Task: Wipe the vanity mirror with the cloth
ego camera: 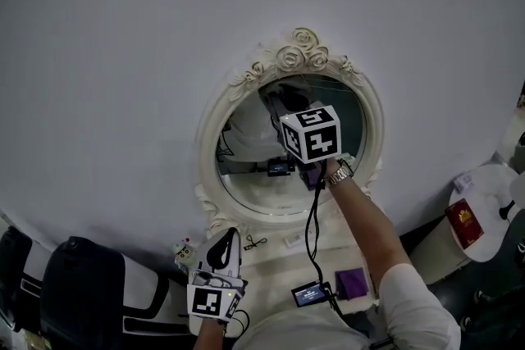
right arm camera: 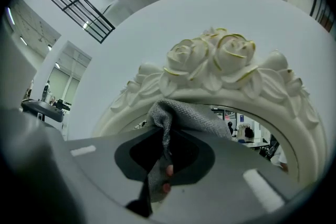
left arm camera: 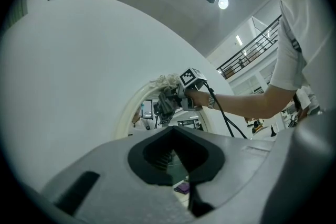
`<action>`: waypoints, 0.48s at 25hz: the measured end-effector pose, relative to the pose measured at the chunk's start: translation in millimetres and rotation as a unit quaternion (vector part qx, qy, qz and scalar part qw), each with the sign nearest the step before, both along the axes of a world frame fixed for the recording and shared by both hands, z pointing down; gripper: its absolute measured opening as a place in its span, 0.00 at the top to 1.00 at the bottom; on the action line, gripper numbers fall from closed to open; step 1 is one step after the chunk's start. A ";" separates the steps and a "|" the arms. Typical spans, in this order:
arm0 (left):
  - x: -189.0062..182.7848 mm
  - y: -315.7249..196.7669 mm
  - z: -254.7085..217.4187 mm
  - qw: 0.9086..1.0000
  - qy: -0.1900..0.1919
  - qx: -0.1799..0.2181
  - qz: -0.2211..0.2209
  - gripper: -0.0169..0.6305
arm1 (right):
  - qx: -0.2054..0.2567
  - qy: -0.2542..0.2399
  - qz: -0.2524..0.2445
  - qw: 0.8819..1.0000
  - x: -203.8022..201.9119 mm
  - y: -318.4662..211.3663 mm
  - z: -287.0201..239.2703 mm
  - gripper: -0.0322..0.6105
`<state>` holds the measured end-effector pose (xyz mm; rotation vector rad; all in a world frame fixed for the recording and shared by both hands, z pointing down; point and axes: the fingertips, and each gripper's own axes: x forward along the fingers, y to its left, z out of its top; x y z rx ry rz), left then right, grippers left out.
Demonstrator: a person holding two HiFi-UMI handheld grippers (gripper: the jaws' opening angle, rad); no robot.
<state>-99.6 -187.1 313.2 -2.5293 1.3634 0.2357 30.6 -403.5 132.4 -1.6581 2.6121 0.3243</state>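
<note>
Overhead, the head view shows the vanity mirror (ego camera: 246,176) standing at the back of the white surface (ego camera: 271,258), its oval frame topped by a rose crest (ego camera: 302,53). The right tool (ego camera: 305,152) is held up before the glass, right of centre. The left tool (ego camera: 227,239) sits low over the surface, just below the frame's lower left.

Left gripper view: the left tool's jaws are drawn together to a narrow slit with nothing between them. The right tool appears at the upper part of the mirror.

Right gripper view: the right tool's jaws are clamped on a grey cloth (right arm camera: 181,120). It bunches above them just beneath the rose crest, at the top of the glass. Contact between cloth and glass cannot be confirmed.
</note>
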 end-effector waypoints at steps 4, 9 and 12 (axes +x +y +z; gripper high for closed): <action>11.1 -2.6 8.7 1.000 -0.004 -0.007 0.018 0.96 | -0.013 -0.031 0.023 0.999 47.8 -0.3 2.6 0.90; 23.1 -4.6 15.3 0.999 -0.003 -0.014 0.038 0.96 | -0.013 -0.029 0.074 0.997 93.7 0.5 7.8 0.90; 26.4 -4.6 14.8 0.999 -0.001 -0.012 0.043 0.96 | -0.013 -0.024 0.100 0.995 111.3 -0.2 12.2 0.90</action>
